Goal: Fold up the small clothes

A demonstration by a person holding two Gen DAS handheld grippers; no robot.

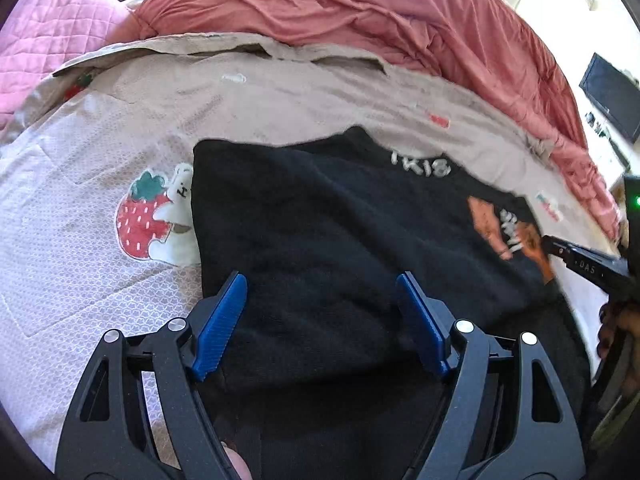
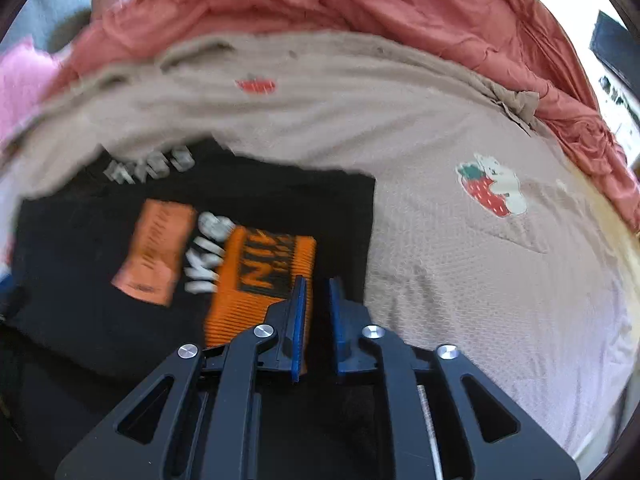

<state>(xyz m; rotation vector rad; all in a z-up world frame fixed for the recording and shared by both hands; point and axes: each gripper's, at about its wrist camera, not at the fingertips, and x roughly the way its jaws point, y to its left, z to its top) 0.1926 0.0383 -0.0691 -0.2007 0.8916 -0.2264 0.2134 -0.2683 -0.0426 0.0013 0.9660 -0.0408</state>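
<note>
At the far left of the left wrist view a pink quilted cover [image 1: 48, 36] lies bunched at the edge of the bed, and beside it the pale bedspread [image 1: 80, 264] stretches flat, printed with a strawberry-and-bear motif [image 1: 154, 218]. The motif sits just beside the left edge of the black garment [image 1: 320, 224], which is spread on the bedspread with white lettering [image 1: 420, 166] near its far edge and orange patches [image 1: 496, 224] toward its right side. The left hand-held gripper [image 1: 322, 320] hovers over the near part of the black cloth with its blue pads [image 1: 222, 324] standing wide apart — released, nothing pinched between them. Behind everything a salmon-red duvet [image 1: 360, 8] is heaped along the back of the bed. At the right edge the right hand-held gripper [image 1: 576, 258] reaches in over the orange print, with part of a hand [image 1: 618, 332] below it.

In the right wrist view, which is blurred, the garment [image 2: 80, 280] fills the left half, its orange patches [image 2: 264, 280] and white letters uppermost. The right hand-held gripper [image 2: 318, 316] sits over the garment's right part, close to its right edge, jaws drawn nearly together with only a narrow gap between them; dark cloth shows in that gap, but whether it is pinched I cannot tell. To the right the bedspread [image 2: 500, 300] lies bare but for another strawberry-and-bear motif [image 2: 490, 188].
</note>
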